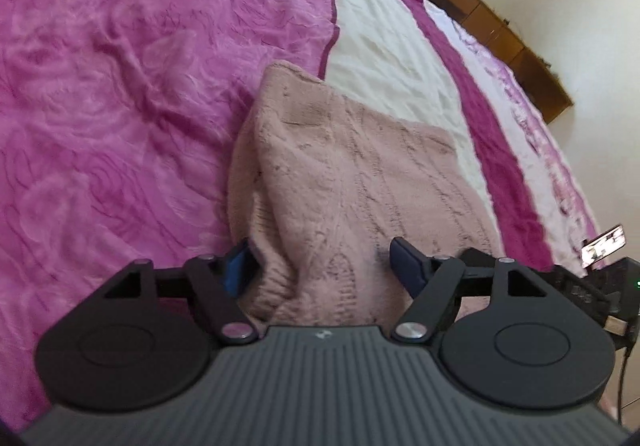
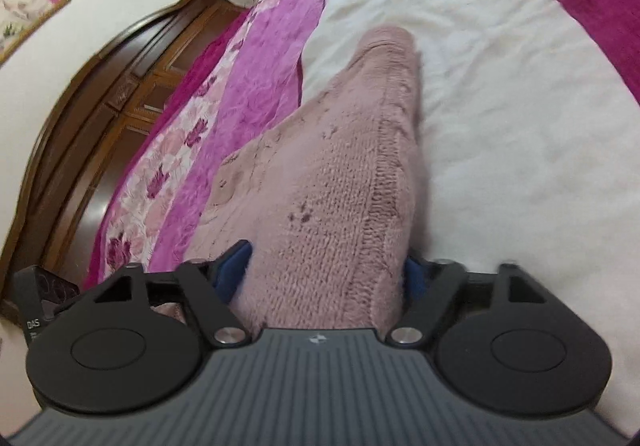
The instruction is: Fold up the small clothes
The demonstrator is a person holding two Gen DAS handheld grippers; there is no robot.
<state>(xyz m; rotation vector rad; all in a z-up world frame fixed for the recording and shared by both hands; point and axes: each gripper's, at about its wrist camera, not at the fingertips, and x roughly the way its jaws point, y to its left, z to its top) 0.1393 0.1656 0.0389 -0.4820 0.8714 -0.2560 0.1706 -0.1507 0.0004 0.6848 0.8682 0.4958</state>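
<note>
Bedspread [image 1: 120, 85], magenta with a white band, fills both views. Pink knitted garment [image 1: 340, 173] lies on it, straddling magenta and white. Left gripper [image 1: 324, 266] is spread wide, knit bunched between its blue pads. Right gripper [image 2: 324, 274] likewise spread, garment filling the gap.

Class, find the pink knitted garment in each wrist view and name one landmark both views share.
Left wrist view: the garment fills lower centre, running from between the left claw fingers up the bed.
Right wrist view: the garment lies centre, between the right claw fingers, tapering upward.
Shared landmark: the white sheet beside it.
</note>
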